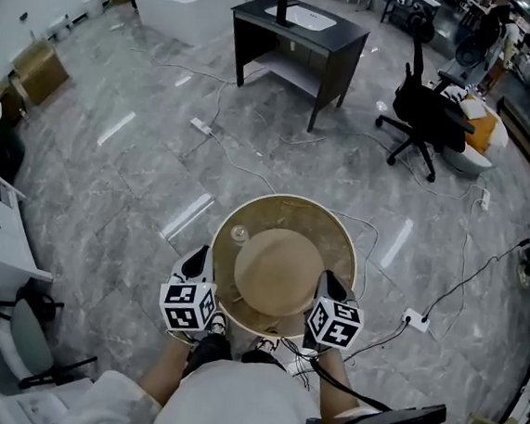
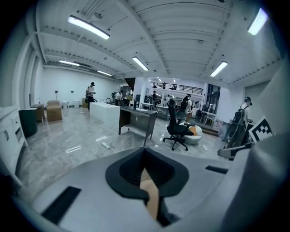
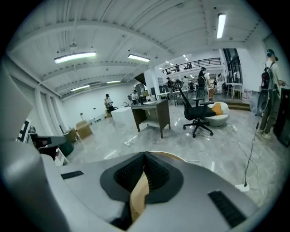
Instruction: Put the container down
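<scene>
Tan rim is clamped by the left gripper (image 1: pixel 200 264) on the left side. Round container (image 1: pixel 288 214) hangs between both grippers above the grey marble floor (image 1: pixel 130 156). Right gripper (image 1: pixel 330 285) is clamped on the right rim.

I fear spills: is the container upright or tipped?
Upright: the head view looks down into the container through its open mouth; the left gripper and right gripper grip opposite rim sides.
</scene>
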The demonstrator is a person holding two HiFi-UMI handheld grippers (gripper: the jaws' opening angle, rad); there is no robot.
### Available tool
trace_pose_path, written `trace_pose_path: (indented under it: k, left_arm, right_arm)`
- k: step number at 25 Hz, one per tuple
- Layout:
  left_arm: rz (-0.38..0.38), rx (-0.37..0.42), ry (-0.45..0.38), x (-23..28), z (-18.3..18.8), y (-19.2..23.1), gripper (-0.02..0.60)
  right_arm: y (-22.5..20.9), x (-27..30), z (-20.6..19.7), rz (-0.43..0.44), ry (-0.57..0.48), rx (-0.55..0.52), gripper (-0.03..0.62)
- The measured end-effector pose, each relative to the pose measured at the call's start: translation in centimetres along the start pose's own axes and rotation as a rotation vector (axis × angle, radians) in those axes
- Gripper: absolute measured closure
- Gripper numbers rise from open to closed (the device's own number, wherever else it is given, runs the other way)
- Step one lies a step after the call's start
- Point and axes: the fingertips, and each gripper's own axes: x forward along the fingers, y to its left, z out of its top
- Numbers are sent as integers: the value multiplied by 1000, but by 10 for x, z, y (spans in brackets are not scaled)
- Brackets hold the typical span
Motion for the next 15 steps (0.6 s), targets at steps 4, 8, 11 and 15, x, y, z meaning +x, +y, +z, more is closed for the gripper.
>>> trace_pose_path:
  k: [4,8,11,15]
  left_arm:
    - [52,-18,-60,-11,33,-5,574]
    - [65,-20,-83,-20,49,3,574]
    - [55,-27,-71,-22,47,11,574]
    - [31,-16,-63,-25,49,18,574]
  right_arm:
    - [-14,-16,24,-4,-33,-7,571]
    - [-17,-31,38,-23,-55,-18,571]
    - [-16,-39,41,-49,-68,-18,571]
    - [2,-47,41,-51,-79,-22,571]
